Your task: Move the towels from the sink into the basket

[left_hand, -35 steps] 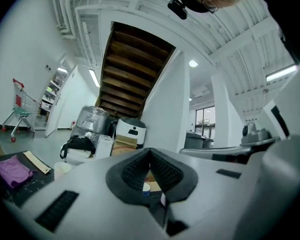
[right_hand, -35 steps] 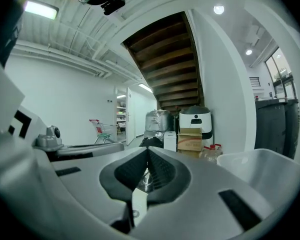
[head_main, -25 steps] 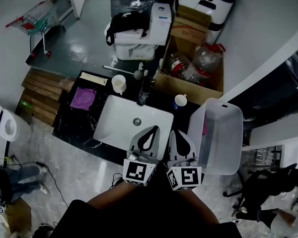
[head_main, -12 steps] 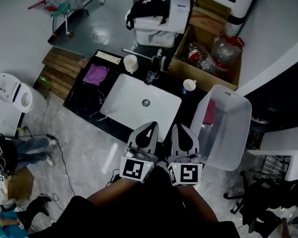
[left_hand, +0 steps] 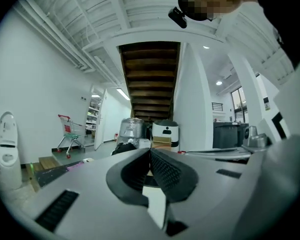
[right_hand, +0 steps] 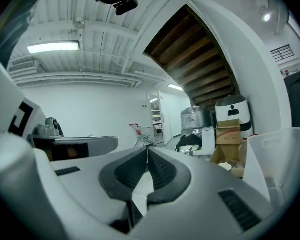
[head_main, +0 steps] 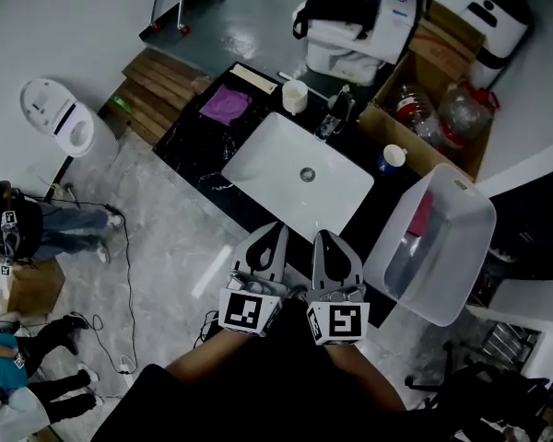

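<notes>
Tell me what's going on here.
A person holds a claw in each hand, left claw and right claw, both shut and empty, side by side in front of the sink. The sink looks empty. A pink towel is in the clear basket on the right; a purple cloth sits on the counter.

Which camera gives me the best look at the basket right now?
The head view: it shows the whole basket from above, with a pink towel inside. The right gripper view catches only one white wall of it at the frame's right edge. The left gripper view does not show it.
</notes>
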`<state>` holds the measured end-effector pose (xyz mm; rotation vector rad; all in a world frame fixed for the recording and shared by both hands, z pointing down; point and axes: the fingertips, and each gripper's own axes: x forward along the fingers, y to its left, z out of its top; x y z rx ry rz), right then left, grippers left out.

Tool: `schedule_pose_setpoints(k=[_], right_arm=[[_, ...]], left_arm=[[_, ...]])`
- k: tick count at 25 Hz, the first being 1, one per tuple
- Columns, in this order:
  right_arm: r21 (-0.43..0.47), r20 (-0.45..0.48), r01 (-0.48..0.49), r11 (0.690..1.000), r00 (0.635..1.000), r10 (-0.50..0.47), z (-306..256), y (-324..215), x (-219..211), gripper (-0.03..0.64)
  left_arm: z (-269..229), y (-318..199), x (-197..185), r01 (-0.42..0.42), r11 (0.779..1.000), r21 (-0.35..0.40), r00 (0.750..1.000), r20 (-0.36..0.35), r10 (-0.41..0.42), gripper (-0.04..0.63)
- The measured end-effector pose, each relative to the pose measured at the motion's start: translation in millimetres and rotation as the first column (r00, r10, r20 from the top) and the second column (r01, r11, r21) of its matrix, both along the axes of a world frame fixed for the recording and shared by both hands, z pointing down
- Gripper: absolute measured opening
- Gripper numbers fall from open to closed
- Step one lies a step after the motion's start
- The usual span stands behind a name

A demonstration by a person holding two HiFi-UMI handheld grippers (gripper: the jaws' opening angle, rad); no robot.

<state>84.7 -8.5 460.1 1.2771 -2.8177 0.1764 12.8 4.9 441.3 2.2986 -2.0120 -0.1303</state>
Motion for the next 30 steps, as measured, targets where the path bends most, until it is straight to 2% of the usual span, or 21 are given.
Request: schedule_pose_setpoints(k=[2,5,7,14,19,25,30], right_arm=[[0.005,-0.01,0.032,0.999,0.999,-0.032,0,6,-14,0.02],[0.023,-0.033,0.071,0.997,0.997,-0.07,-4,11,-40,0.02],[0.029,-0.05,0.093,0.995,0.995,-0.092,-4,14,-61,0.02],[-0.015,-0.089,0.155,0.988,0.984,-0.155,6,34,-155,0.02],[-0.013,-0.078,0.164,0.986,0.983,-0.164,3,36,-226,0.02],[-0.106,-0.12,0.106,0.989,0.986,-0.119,30,16,-294,0.02],[-0.074,-0.135,0.096,0.993,0.985,-0.105,35,9,-339,0.02]], left_arm=[[0,7,-13,0.029,0.999,-0.016,1.0,-0.009,-0.029,0.014],[6,21,-37,0.043,0.999,-0.015,0.999,0.02,-0.043,0.014],[9,29,-58,0.065,0.998,-0.013,0.998,0.007,-0.064,0.013],[22,50,-151,0.124,0.991,-0.046,0.992,-0.005,-0.125,0.014],[25,53,-220,0.104,0.994,-0.038,0.995,0.004,-0.104,0.014],[34,35,-294,0.075,0.996,-0.038,0.997,-0.019,-0.076,0.014],[50,28,-331,0.025,0.999,-0.047,0.999,-0.026,-0.026,0.014]])
